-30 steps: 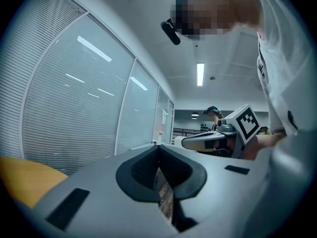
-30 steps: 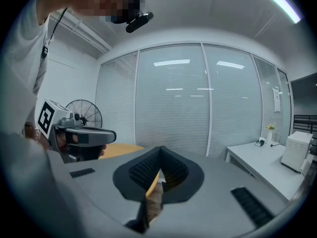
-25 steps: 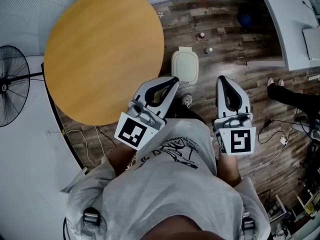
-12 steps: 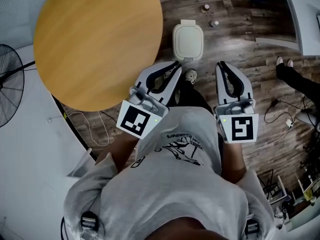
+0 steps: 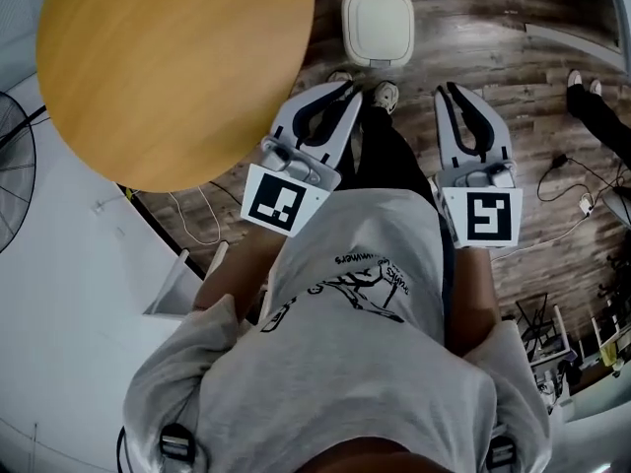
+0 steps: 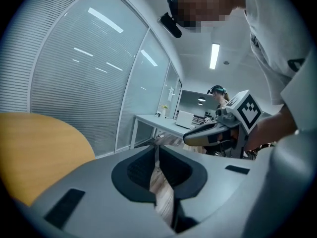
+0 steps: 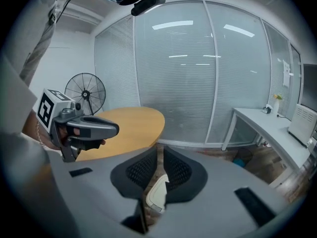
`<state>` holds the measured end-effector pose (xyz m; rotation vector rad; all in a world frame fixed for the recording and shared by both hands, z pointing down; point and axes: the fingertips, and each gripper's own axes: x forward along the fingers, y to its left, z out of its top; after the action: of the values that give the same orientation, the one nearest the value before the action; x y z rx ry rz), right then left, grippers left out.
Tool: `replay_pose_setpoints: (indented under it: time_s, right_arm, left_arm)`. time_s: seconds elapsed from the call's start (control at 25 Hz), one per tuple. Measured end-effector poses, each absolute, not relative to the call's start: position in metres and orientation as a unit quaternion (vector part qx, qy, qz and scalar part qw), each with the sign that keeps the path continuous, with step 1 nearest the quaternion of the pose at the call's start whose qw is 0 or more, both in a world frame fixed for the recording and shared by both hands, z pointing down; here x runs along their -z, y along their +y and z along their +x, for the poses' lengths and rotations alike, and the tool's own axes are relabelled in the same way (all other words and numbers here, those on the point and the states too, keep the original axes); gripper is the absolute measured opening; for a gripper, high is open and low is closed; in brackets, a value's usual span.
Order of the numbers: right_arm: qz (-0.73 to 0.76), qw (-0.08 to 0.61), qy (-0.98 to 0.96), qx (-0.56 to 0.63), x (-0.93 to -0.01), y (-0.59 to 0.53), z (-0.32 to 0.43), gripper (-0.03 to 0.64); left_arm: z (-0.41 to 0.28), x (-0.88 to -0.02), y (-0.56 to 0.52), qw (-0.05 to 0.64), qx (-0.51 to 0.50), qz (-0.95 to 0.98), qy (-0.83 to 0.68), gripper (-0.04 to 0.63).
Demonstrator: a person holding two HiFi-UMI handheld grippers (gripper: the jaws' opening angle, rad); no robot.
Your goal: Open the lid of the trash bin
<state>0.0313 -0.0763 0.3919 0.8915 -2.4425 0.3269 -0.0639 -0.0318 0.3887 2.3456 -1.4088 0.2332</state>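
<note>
Carrying the left gripper and the right gripper side by side at about waist level, each with its fingers drawn together on nothing, only a thin slit of floor showing between the pads. Facing the bin, well ahead of both sets of fingertips and far below them on the wood floor, roughly between the two lines of reach and a little nearer the left fingers' line; glimpsed too in the right gripper view through the slit, beyond the pads. Lid down flat, so no start yet on the opening, judging by this. Table off to the left of the left fingers, its edge near the bin's side; shoes on the floor beneath and between the two sets of fingertips. Likely next: step closer, lower one gripper, part its fingers and catch the lid's near lip. Risks from here: reaching down with fingers closed and merely shoving the light-looking bin along the floor or tipping it backward; pinching too shallowly on the smooth rim and slipping off, letting the lid drop shut again; pulling at a corner rather than mid-edge, twisting what looks like a hinge on the far side or dragging the whole bin up with the lid; swinging the left fingers wide and knocking the table edge; cannot tell whether a catch or pedal holds the lid, so forcing it upward could do damage
</note>
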Motion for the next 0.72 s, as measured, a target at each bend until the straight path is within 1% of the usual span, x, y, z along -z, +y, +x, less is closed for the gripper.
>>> replay_pose_setpoints:
  time_s: [0.4,0.72]
  right_arm:
    - [0.316,0.310,-0.885,-0.145,-0.489,-0.052,0.040,0.048]
    - [0.289,0.353,-0.880,-0.134,-0.568,-0.041,0.039,0.049]
  left_arm:
    - [-0.052,-0.468,-0.021,0.206,-0.123,0.826,-0.510,0.017]
    - [-0.045,-0.535,-0.025,0.222,-0.132,0.821,-0.509,0.017]
